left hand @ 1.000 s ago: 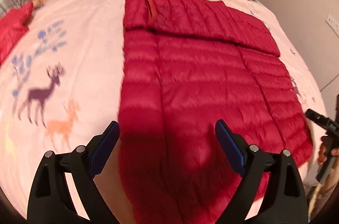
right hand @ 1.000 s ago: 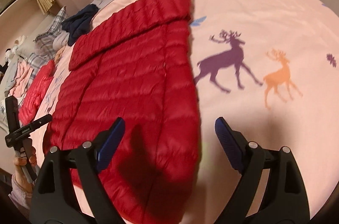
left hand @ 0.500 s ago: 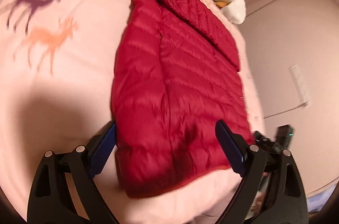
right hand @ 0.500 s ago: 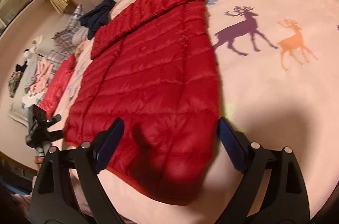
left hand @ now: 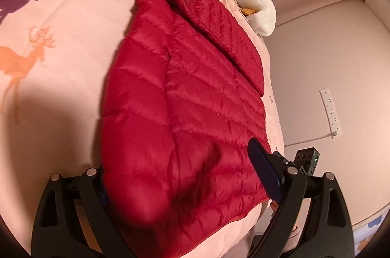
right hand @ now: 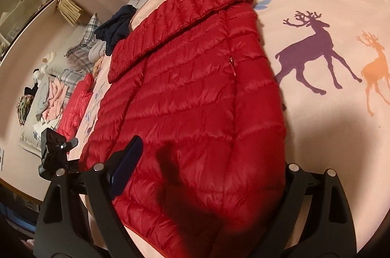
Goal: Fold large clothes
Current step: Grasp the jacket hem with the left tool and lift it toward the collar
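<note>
A red quilted down jacket [left hand: 185, 92] lies flat on the pink deer-print bedsheet [left hand: 73, 21], with its collar end folded over at the far side. My left gripper [left hand: 180, 167] is low over the jacket's near left corner, jaws wide apart. The puffy edge lies between them and covers the left finger. My right gripper [right hand: 209, 160] straddles the near right corner [right hand: 219, 184] the same way. Its left pad [right hand: 126, 167] shows and its right finger is hidden behind the fabric. Neither gripper's pads press on the cloth. Each view shows the other gripper beyond the hem [left hand: 307, 160] [right hand: 53, 150].
A white and orange plush toy [left hand: 253, 2] lies at the head of the bed. A dark navy garment [right hand: 117, 26], plaid pillows [right hand: 82, 48] and another red garment [right hand: 75, 106] sit along the far left side. The bed edge and wall with a socket strip [left hand: 330, 111] are close on the right.
Both grippers have come down and closer to the jacket's near hem. The left one has rolled and swung right. The jacket's corners now sit between the jaws, hiding one finger of each.
</note>
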`<state>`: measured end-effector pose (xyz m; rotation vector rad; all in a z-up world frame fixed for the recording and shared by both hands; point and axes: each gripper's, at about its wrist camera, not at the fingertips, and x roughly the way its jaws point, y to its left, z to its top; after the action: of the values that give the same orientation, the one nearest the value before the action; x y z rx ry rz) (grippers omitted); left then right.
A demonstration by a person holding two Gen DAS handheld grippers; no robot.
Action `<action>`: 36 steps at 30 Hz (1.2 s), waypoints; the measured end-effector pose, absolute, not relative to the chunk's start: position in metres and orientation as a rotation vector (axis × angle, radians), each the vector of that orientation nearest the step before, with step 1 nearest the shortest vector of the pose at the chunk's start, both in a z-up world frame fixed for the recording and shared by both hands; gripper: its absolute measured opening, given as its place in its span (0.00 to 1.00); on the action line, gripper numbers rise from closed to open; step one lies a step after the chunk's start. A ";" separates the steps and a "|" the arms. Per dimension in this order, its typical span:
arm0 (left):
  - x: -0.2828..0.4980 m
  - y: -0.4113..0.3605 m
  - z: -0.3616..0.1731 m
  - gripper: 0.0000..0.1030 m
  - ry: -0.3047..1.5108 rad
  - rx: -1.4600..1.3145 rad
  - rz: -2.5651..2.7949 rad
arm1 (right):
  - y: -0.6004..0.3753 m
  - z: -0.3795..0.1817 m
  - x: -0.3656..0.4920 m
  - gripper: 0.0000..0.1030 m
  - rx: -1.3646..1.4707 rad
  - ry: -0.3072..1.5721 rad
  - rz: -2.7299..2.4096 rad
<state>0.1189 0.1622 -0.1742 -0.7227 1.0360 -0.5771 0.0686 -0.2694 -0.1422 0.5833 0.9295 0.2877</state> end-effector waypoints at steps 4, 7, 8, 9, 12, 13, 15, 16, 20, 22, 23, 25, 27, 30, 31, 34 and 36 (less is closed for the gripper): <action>0.106 0.155 -0.173 0.88 1.035 -0.659 -0.606 | -0.267 -0.142 0.052 0.83 0.555 0.943 0.329; 0.093 0.159 -0.174 0.81 1.042 -0.637 -0.617 | -0.270 -0.143 0.036 0.81 0.553 0.954 0.359; 0.090 0.161 -0.175 0.79 1.045 -0.641 -0.621 | -0.270 -0.143 0.030 0.81 0.553 0.955 0.367; 0.087 0.163 -0.175 0.78 1.046 -0.646 -0.624 | -0.270 -0.143 0.025 0.81 0.551 0.957 0.373; 0.080 0.167 -0.177 0.76 1.046 -0.667 -0.627 | -0.268 -0.143 0.014 0.81 0.548 0.951 0.388; 0.080 0.168 -0.177 0.75 1.044 -0.671 -0.625 | -0.267 -0.143 0.013 0.81 0.544 0.947 0.385; 0.081 0.168 -0.179 0.70 1.042 -0.683 -0.619 | -0.264 -0.144 0.016 0.75 0.540 0.942 0.379; 0.082 0.168 -0.179 0.68 1.042 -0.693 -0.620 | -0.262 -0.144 0.019 0.72 0.538 0.939 0.371; 0.087 0.159 -0.180 0.50 1.057 -0.670 -0.597 | -0.253 -0.145 0.030 0.51 0.533 0.933 0.354; 0.087 0.157 -0.179 0.39 1.061 -0.670 -0.597 | -0.247 -0.143 0.033 0.41 0.520 0.928 0.352; 0.088 0.156 -0.176 0.36 1.055 -0.665 -0.591 | -0.244 -0.140 0.034 0.34 0.505 0.922 0.350; 0.087 0.156 -0.167 0.29 1.028 -0.645 -0.587 | -0.238 -0.132 0.033 0.25 0.452 0.897 0.343; 0.085 0.154 -0.155 0.22 0.986 -0.616 -0.588 | -0.234 -0.123 0.032 0.20 0.419 0.871 0.345; 0.082 0.151 -0.136 0.18 0.923 -0.563 -0.592 | -0.231 -0.108 0.028 0.17 0.389 0.813 0.357; 0.081 0.150 -0.130 0.17 0.903 -0.536 -0.586 | -0.232 -0.103 0.027 0.16 0.389 0.793 0.362; 0.079 0.145 -0.118 0.15 0.874 -0.484 -0.561 | -0.233 -0.090 0.024 0.15 0.393 0.745 0.376; 0.078 0.143 -0.112 0.15 0.855 -0.456 -0.552 | -0.233 -0.083 0.023 0.14 0.394 0.720 0.386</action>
<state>0.0777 0.1434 -0.1115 -0.4556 0.8554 -0.5521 0.0226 -0.2333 -0.0831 0.3936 0.7201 0.3863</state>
